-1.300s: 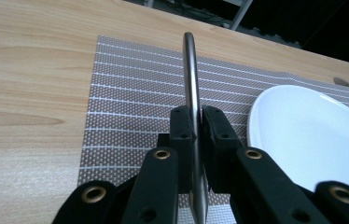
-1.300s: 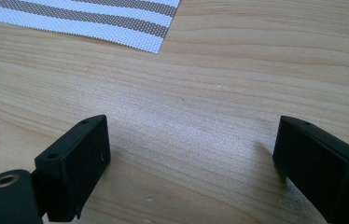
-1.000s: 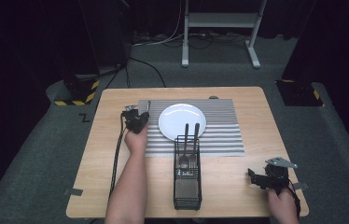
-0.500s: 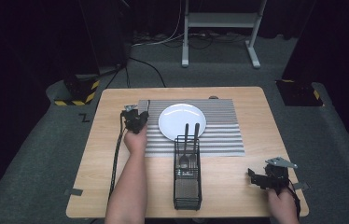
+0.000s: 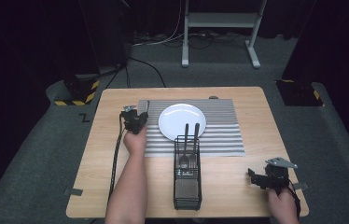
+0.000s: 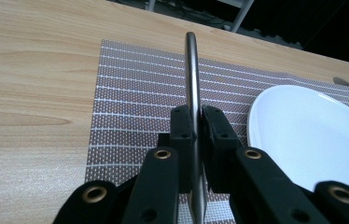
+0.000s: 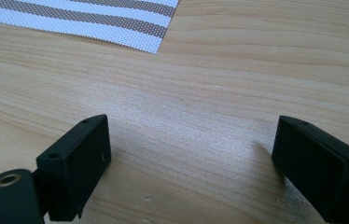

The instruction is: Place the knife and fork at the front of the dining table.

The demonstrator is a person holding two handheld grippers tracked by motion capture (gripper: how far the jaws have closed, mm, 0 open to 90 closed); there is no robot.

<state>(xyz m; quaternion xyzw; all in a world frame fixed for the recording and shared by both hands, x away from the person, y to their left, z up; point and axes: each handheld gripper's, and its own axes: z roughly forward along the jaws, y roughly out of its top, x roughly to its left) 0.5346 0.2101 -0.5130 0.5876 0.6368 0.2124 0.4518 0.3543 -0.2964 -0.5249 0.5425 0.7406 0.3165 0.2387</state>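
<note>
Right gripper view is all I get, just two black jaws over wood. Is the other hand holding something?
Observer: Yes, the left gripper is shut on a thin metal utensil handle.
Operator: Where is it?
Observer: Over the striped placemat, left of the white plate.
Operator: Any more cutlery?
Observer: Two dark handles stand in a black wire caddy in front of the plate.
</note>
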